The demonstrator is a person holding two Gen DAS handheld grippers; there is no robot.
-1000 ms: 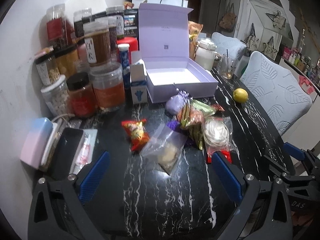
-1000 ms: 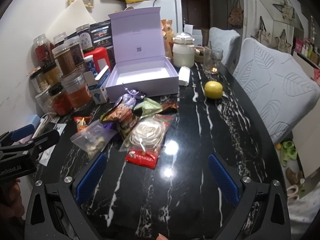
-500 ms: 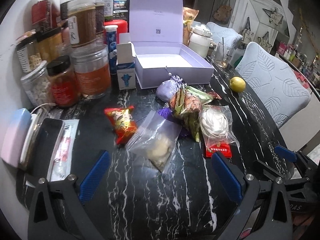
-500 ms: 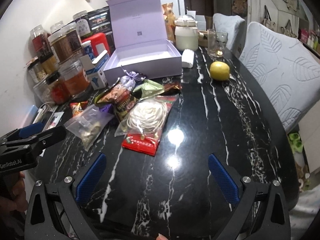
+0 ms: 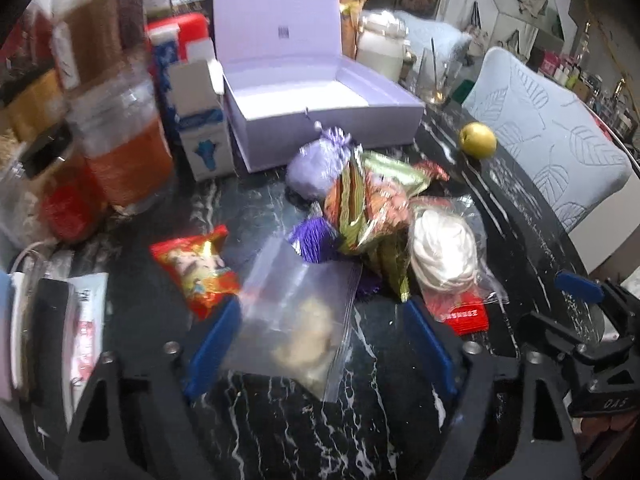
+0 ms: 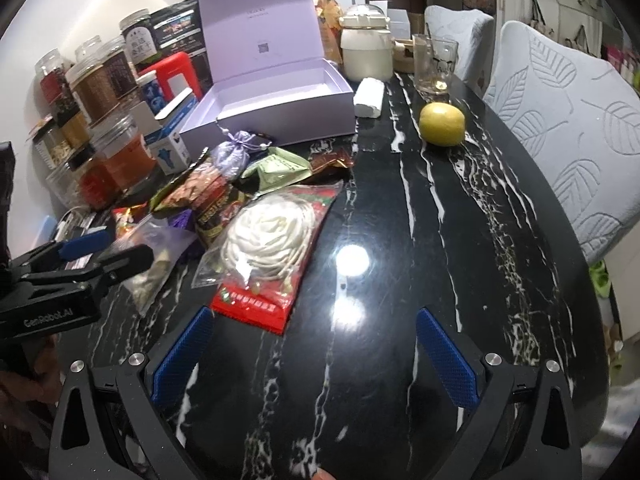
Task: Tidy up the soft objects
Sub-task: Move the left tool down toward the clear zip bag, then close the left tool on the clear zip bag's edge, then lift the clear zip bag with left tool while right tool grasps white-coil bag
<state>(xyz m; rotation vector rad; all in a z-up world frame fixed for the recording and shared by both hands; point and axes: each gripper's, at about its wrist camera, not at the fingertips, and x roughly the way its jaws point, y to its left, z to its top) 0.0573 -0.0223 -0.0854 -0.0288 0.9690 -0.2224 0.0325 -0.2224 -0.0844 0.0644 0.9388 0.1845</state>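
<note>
Left claw [image 5: 320, 336] is released, fingers spread wide, w/ the clear zip bag [image 5: 296, 320] lying between the blue pads on the black marble desk [image 5: 304, 432]; pads flank the bag, contact cannot be confirmed. Right claw [image 6: 316, 356] is also released, fingers spread over bare desk surface, nothing between them; the noodle packet [image 6: 264, 248] w/ red lower edge lies just ahead of its left pad. Soft items sit clustered at desk centre: red snack pouch [image 5: 196, 268] to the left of the zip bag, gold-green snack bag [image 5: 368, 216] behind it, purple tinsel item [image 5: 312, 240] partly under both, lavender drawstring sachet [image 5: 316, 164] farther back, just in front of the box. Lilac gift box [image 5: 312, 100] stands open, lid upright, tray interior showing nothing inside. Green tea pouch [image 6: 280, 168] and dark brown wrapper [image 6: 332, 160] lie beside the sachet in the right wrist view. Lemon [image 6: 442, 124] rests well apart on the right side of the desk, near a glass mug [image 6: 434, 64] and a white lidded jar [image 6: 366, 52]. Row of storage jars [image 6: 100, 92] lines the left edge by the wall; small blue-white carton [image 5: 204, 128] stands beside the box. Left wrist view is motion-blurred, esp. the jars.
</note>
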